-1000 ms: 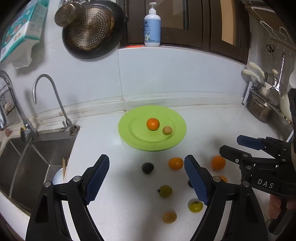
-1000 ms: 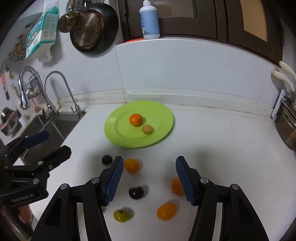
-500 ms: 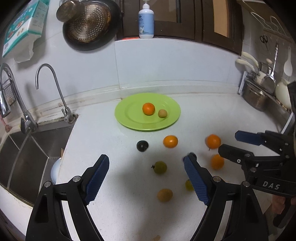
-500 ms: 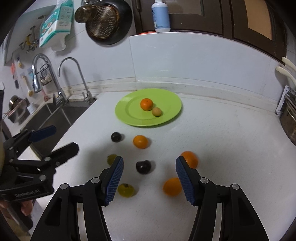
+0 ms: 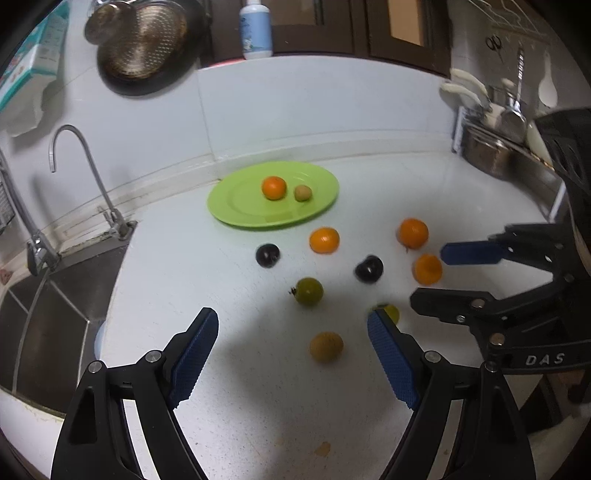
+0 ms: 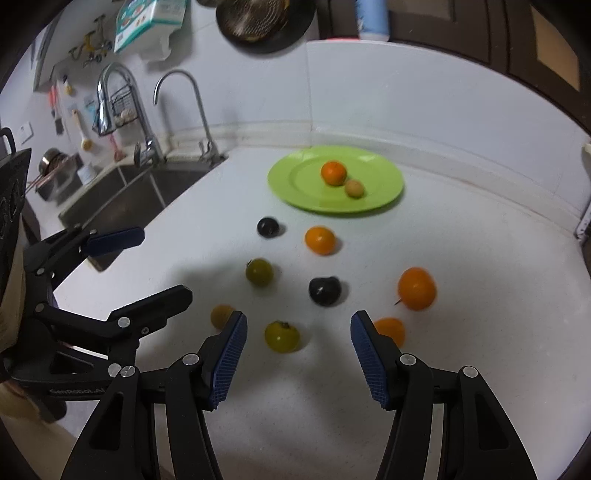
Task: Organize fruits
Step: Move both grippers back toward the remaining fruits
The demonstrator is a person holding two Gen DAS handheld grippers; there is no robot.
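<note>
A green plate (image 5: 236,206) at the back of the white counter holds an orange (image 5: 274,187) and a small tan fruit (image 5: 303,192). Several loose fruits lie in front of it: oranges, two dark plums (image 5: 267,254), a green fruit (image 5: 309,291) and a tan fruit (image 5: 326,346). My left gripper (image 5: 291,325) hangs open above the counter, and the tan fruit lies just beyond its tips. My right gripper (image 6: 298,321) is open too. A yellow-green fruit (image 6: 281,336) sits on the counter between its tips, and neither pad touches it.
A steel sink (image 5: 55,295) with a curved faucet (image 5: 92,177) borders the counter on the left. A steel utensil rack (image 5: 495,147) stands at the back right. A soap bottle (image 5: 255,29) and a hanging pan (image 5: 144,40) are on the wall behind.
Both grippers have sunk toward the counter and drifted sideways. The plate now sits higher in both views, with the loose fruit closer to the fingers. Neither gripper's opening has changed.
</note>
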